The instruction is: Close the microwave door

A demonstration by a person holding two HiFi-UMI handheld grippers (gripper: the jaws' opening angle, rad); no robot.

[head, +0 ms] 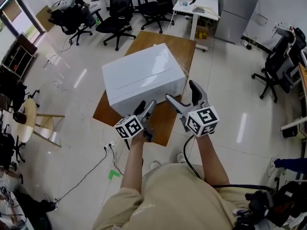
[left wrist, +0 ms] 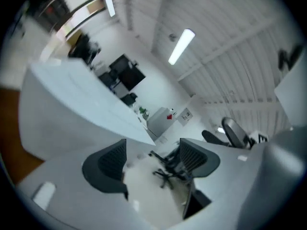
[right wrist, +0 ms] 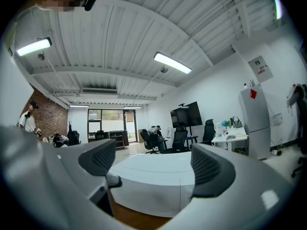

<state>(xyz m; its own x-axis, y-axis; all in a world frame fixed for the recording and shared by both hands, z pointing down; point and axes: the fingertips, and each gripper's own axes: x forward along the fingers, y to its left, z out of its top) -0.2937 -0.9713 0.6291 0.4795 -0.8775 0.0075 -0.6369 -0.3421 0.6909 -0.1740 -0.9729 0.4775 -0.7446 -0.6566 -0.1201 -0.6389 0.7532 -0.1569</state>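
We stand on a pale tiled floor [head: 225,95] in an open office, with black office chairs [head: 117,20] well beyond. A wooden table [head: 165,44] sits just ahead of us. On it is the white microwave [head: 144,75], a closed-looking box with its front face turned toward us at the near edge of the table. We see no door swung out from it in the head view. In the right gripper view the front reads as one flat face with only a thin seam, so we judge the door to be shut, or very nearly so. Both tools hang just short of that front face, touching nothing. The left gripper [head: 147,105] points level at the microwave's left part, its jaws partly apart with only air between them. The right gripper [head: 181,91] is aimed at the front too, its jaws also partly spread and empty. To our eye the closing step is done or at its very end. The next move calls for checking that the seam is flush. If it is not, a flat push on the free edge of the door with one jaw would seat it.
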